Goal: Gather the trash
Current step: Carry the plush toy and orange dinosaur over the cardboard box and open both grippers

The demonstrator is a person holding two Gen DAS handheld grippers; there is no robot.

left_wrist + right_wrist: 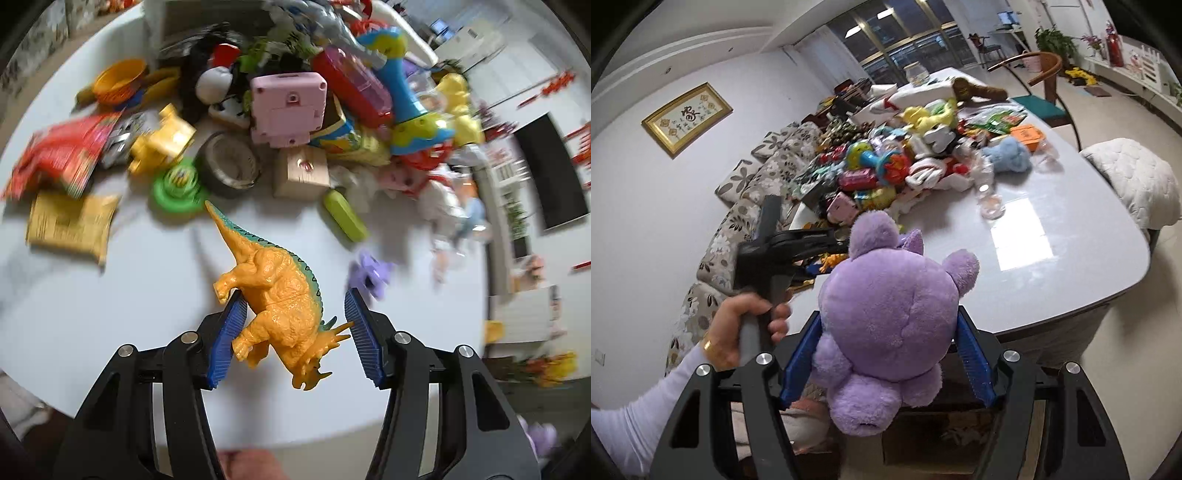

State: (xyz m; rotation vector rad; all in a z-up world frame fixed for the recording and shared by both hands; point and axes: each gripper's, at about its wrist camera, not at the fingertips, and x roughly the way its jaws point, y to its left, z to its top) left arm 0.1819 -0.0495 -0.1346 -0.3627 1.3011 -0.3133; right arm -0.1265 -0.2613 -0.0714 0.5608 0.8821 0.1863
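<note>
Living room with a sofa along the wall and a framed picture above it. A large white desk carries a heap of toys and wrappers across its middle.

Left gripper: jaws spread, straddling an orange toy dinosaur that lies on the desk. The left blue pad touches the dinosaur's legs; the right pad stands just clear of its horned head. No full pinch visible. Left hand grips the tool's handle, white sleeve at the wrist.

Right gripper: jaws pinching a purple plush toy, both blue pads pressed into its sides, toy held above the near desk edge.

Candidate trash on the desk beyond the dinosaur: red wrapper and yellow packet, both at the left of the heap, blurred. Beside them a tape roll, a green disc and a pink plastic box.
</note>
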